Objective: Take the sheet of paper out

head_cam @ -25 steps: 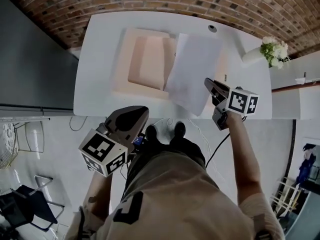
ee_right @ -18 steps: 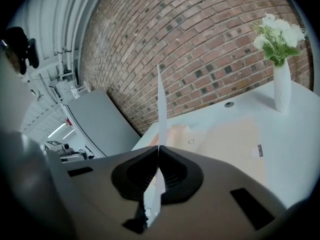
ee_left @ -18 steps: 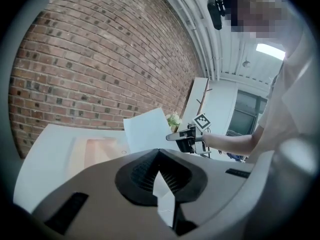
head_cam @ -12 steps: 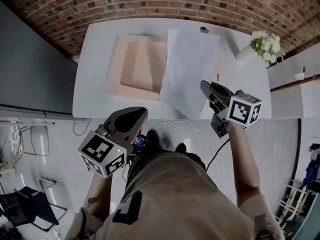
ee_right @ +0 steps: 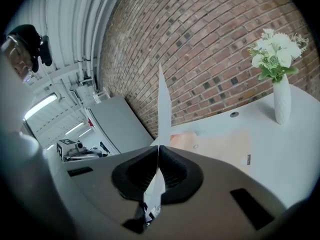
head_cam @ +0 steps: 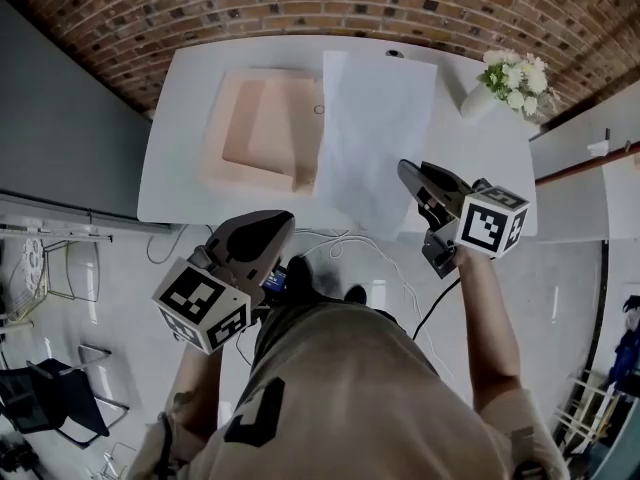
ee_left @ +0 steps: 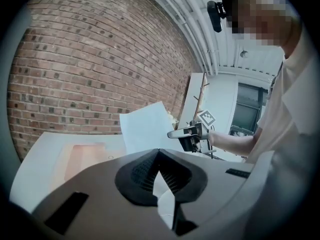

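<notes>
Head view shows the sheet of paper (head_cam: 375, 138) raised over the middle of the white tabletop (head_cam: 180, 158), its near right edge pinched in the right hand-held gripper (head_cam: 408, 173) close to the near edge. In the right gripper view the jaws are pressed together on that edge, and the sheet (ee_right: 162, 104) rises from them edge-on; gripping only the margin lets the rest hang free without creasing. The peach folder (head_cam: 255, 128) lies flat on the left half of the tabletop, toward the far edge, and the sheet's left side overlaps its right border in this view. From the left gripper view the sheet (ee_left: 145, 129) stands well above the tabletop, so it looks to be clear of the folder already. The left hand-held gripper (head_cam: 278, 220) hangs off the near edge by the person's body, jaws closed with nothing between them, kept out of the way. A vase of flowers (head_cam: 505, 78) stands at the far right corner, apart from the sheet.
</notes>
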Motion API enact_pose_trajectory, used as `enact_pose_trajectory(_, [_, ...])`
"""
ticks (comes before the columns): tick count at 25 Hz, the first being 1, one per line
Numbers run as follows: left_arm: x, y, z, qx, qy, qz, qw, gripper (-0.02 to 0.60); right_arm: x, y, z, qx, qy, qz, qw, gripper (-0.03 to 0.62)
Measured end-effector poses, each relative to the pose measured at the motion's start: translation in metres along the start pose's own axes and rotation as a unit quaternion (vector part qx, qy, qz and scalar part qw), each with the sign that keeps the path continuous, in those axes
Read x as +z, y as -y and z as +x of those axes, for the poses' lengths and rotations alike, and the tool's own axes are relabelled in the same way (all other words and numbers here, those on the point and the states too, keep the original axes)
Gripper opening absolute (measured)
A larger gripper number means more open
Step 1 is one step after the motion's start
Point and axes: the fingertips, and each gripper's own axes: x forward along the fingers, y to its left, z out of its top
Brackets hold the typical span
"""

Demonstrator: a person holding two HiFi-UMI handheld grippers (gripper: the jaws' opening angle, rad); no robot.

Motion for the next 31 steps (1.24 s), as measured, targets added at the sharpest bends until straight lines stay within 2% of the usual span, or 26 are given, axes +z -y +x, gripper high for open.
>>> enact_pose_trajectory(8, [-0.004,0.04,0.011,0.01,0.006,0.0,0.9999,0.014,-0.007,0.002,-0.034,0.023,-0.009,-0.009,1.0,0.025])
enact_pose_trajectory(20, [-0.011,0.091,-0.007,0.057,0.013,0.009,0.9982,0.014,-0.024,-0.037,-0.074,0.092,-0.019,-0.041,0.995,0.025])
enact_pose_trajectory(31, [-0.02,0.088,-0.018,0.086,0.013,-0.006,0.9962,0.014,-0.033,-0.049,-0.07,0.117,-0.037,-0.046,0.991,0.025])
